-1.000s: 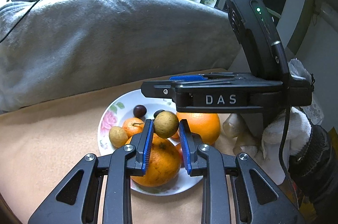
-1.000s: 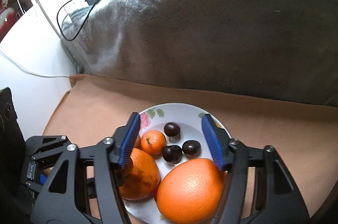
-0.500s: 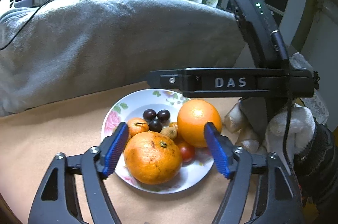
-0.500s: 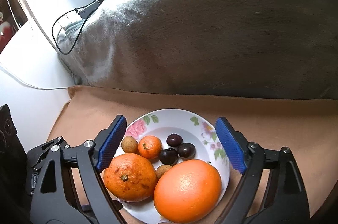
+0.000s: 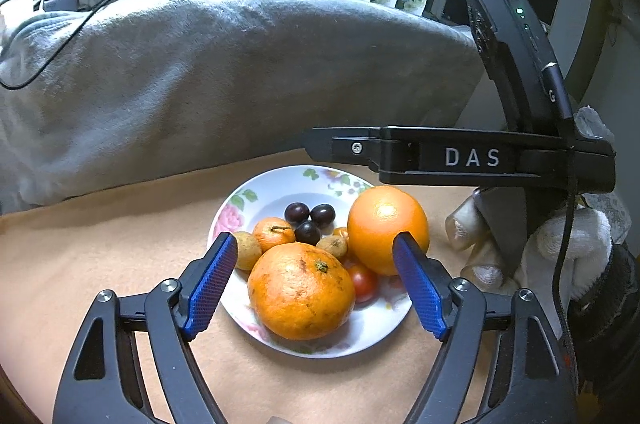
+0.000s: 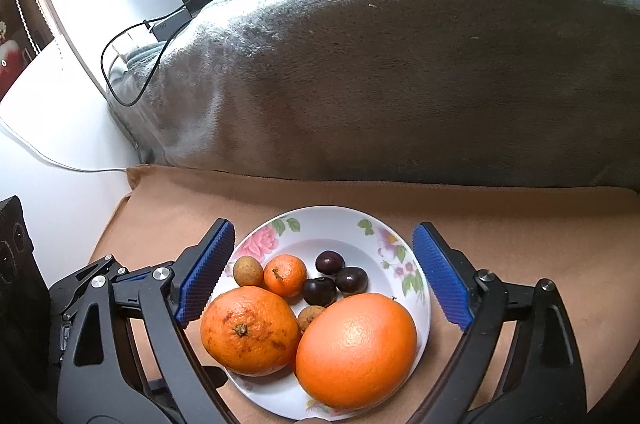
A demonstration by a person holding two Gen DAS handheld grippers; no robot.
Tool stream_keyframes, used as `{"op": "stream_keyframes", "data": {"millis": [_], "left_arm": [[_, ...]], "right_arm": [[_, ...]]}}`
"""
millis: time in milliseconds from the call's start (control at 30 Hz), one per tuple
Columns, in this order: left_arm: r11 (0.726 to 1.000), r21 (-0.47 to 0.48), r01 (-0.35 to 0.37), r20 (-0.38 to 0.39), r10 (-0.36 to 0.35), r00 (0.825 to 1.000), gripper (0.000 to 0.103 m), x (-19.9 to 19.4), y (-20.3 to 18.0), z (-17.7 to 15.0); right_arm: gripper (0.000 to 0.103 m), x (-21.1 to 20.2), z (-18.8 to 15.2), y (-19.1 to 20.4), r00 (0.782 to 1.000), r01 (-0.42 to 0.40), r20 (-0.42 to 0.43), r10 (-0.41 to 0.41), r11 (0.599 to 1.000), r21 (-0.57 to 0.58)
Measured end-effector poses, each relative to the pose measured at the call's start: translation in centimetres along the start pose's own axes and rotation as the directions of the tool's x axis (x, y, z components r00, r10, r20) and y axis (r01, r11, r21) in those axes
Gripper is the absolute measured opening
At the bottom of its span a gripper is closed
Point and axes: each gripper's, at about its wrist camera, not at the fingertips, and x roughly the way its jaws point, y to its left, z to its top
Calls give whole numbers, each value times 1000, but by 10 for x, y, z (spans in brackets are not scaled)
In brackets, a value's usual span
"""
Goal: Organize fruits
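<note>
A round white plate [image 5: 376, 340] with pink flowers printed on its rim sits on a tan, felt-like cloth [image 5: 100, 256] over the bench, in the lower middle of both views. It holds a heap of fruit. A smooth, glossy orange [image 6: 356, 348] is slightly egg-shaped, its long axis running from lower left to upper right in the right wrist view. Beside it and touching lies a rougher, blotchy orange [image 6: 250, 330] with its stem end turned up toward the camera. Behind them are a small tangerine [image 6: 285, 275], three dark, shiny round fruits [image 6: 330, 262], two dull brown round ones [image 6: 248, 272] and a red tomato [image 5: 362, 282].

The left gripper [image 5: 316, 284] has its jaws opening; the blotchy orange shows between its ribbed blue pads, which touch nothing. The right gripper [image 6: 324, 272] is opening too, its pads flanking the plate without contact.

A grey fleece blanket [image 6: 400, 63] fills the upper half of the frame.
</note>
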Motion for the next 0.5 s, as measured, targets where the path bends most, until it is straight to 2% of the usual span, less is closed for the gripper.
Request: {"op": "stream_keyframes", "data": {"millis": [500], "left_arm": [[1000, -14, -11, 31, 11, 999, 80, -16, 1, -4]], "right_arm": [[93, -28, -11, 20, 998, 40, 56, -37, 998, -48]]}}
